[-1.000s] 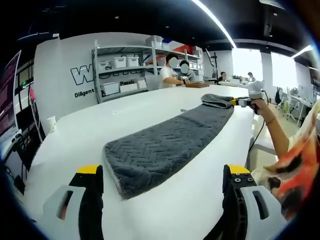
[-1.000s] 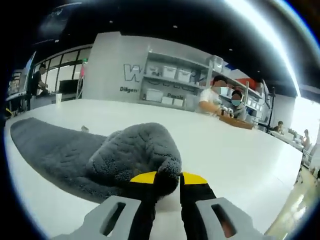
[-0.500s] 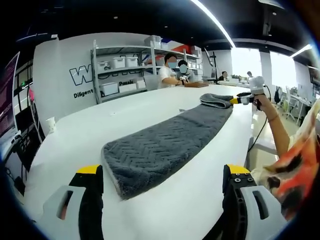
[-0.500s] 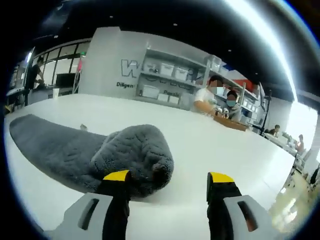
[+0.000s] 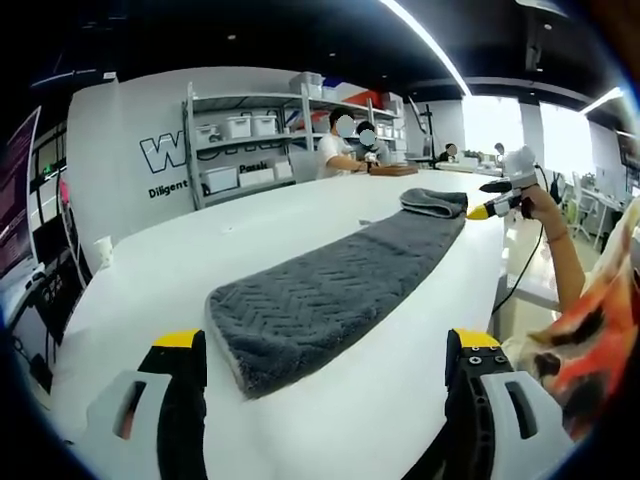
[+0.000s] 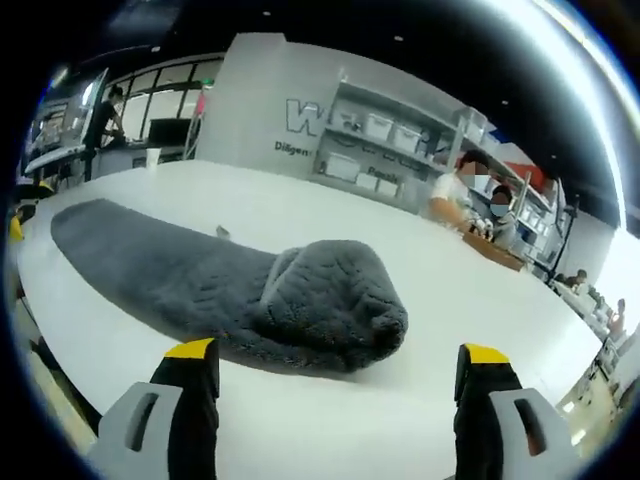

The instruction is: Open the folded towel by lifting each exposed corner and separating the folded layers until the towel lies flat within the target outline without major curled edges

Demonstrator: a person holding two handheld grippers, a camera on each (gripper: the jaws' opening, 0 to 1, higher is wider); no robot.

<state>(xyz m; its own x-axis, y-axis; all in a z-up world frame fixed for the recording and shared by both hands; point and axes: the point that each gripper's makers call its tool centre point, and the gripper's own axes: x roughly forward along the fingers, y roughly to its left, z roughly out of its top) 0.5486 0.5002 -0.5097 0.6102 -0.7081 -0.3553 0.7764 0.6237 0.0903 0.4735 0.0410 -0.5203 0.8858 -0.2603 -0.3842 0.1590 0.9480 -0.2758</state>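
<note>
Right tool has let go and backed off, jaws wide apart, leaving the towel long on the counter with its far end bunched, still folded; left tool hangs agape, idle.

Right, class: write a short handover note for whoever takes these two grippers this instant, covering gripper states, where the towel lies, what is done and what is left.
Left gripper: open, holding nothing, facing the towel's near end.
Right gripper: open, holding nothing, in front of the bunched end.
Towel: grey, a long strip on the white table; its far end is folded over in a lump.
Done: most of the length lies flat.
Left: open out the lump and smooth the edges. No outline is visible.
</note>
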